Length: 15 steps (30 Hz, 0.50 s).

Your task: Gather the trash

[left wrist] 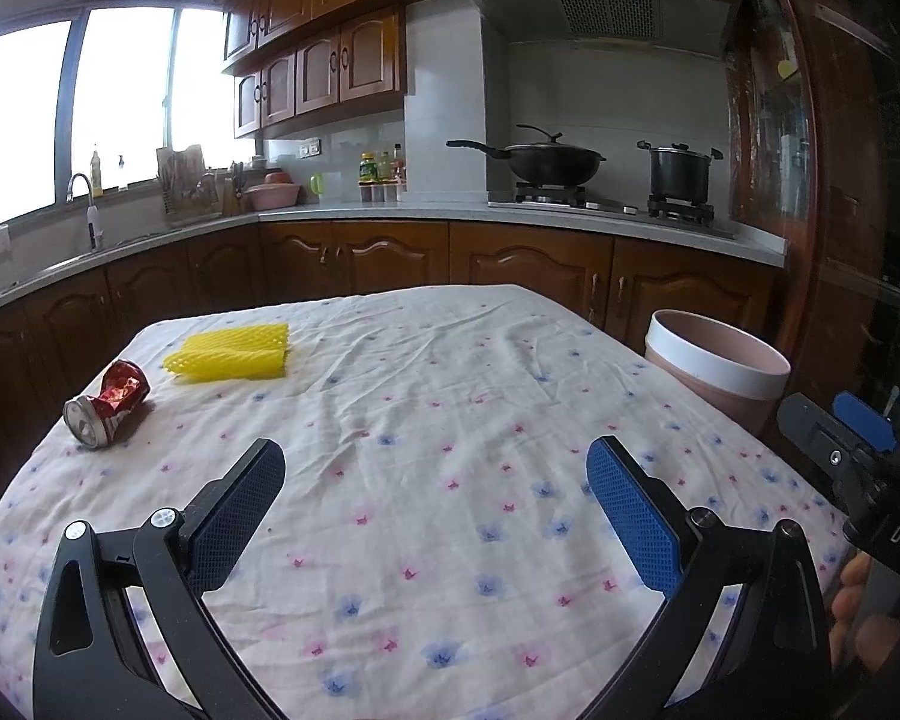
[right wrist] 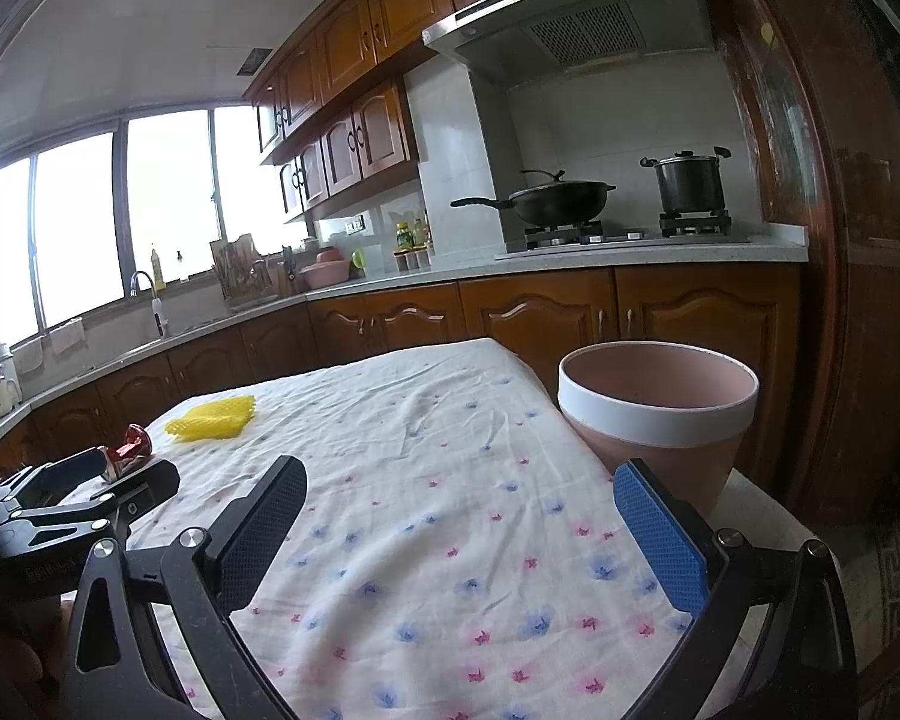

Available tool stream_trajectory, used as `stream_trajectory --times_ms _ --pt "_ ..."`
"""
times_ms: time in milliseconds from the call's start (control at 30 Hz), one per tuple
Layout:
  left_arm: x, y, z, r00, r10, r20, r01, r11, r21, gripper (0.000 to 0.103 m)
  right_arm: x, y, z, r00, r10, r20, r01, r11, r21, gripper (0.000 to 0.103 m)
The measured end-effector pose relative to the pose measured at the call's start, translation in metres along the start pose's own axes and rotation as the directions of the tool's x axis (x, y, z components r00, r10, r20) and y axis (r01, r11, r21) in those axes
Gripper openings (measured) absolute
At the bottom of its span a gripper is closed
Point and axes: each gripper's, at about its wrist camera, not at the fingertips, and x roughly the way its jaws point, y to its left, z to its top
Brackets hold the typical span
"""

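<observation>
While both tools hover low over the counter [left wrist: 426, 372] draped in a white floral cloth, the left gripper [left wrist: 435, 507] has its blue-padded fingers [left wrist: 633, 522] spread wide with nothing between them, and the right gripper [right wrist: 459, 531] likewise stands wide and empty.

From the left wrist view, the crushed red aluminium can [left wrist: 107, 403] lies on its side at ten o'clock, near the left edge of the cloth. Just beyond it, at eleven o'clock, lies the yellow foam mesh sleeve [left wrist: 229, 352], flat and apart from the can. At two o'clock, off the right edge of the counter, stands the pink plastic bin with a white rim band [left wrist: 717, 369]; its visible interior shows no contents, though its bottom is hidden.

Two trash items lie on the cloth, so collection is judged incomplete. For the can, align the fingers across the narrow, dented waist, not the round ends, which may roll. For the mesh sleeve, pinch low and take care not to catch the cloth. Release only once the item is over the bin mouth.
</observation>
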Motion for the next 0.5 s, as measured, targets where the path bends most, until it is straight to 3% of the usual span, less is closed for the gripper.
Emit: stream_trajectory --times_ms 500 --pt "0.0014 -0.0006 0.0027 1.0 -0.014 -0.004 0.014 1.0 0.004 0.103 -0.0005 0.0006 0.0032 1.0 -0.001 -0.003 0.001 1.0 0.005 0.103"
